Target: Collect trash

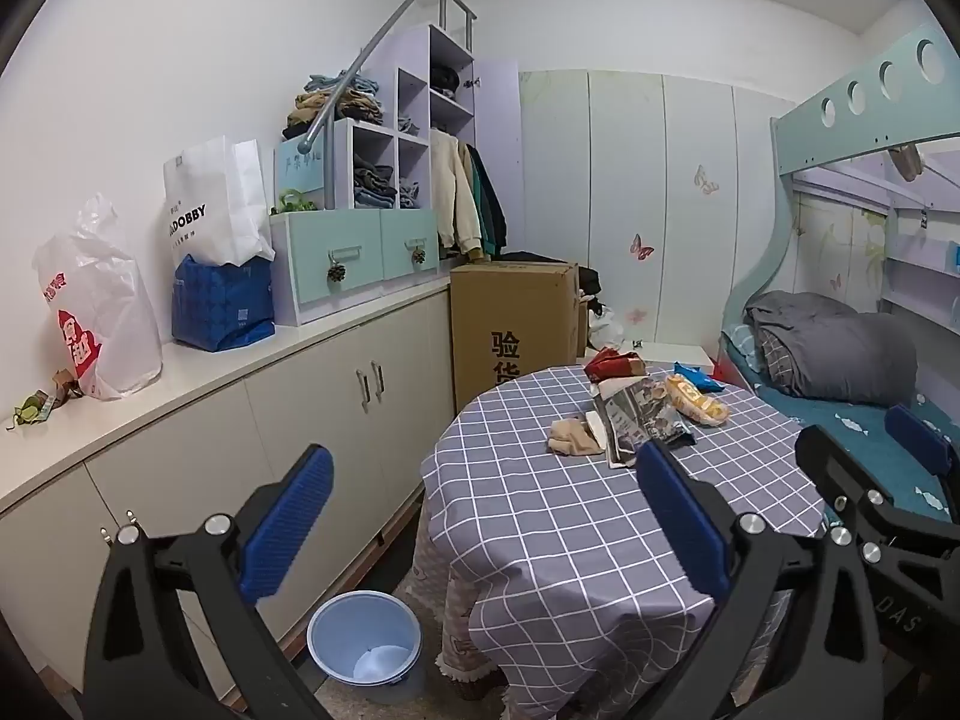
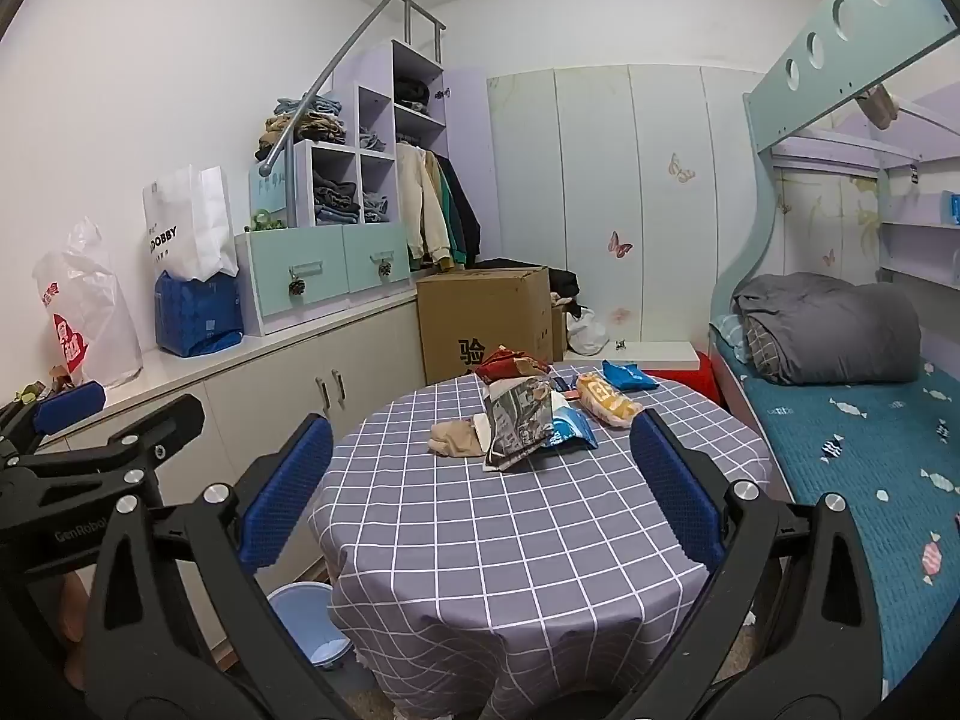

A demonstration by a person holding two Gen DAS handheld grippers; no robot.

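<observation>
A round table under a grey checked cloth holds the trash at its far side: a red wrapper, a grey printed bag, a yellow snack bag, a blue packet and a beige crumpled piece. A light blue bin stands on the floor left of the table. My left gripper and right gripper both hover open and hold nothing, short of the trash, over the near part of the table.
A long white counter along the left wall carries plastic and paper bags and a drawer unit. A cardboard box stands behind the table. A bunk bed with a grey quilt fills the right side.
</observation>
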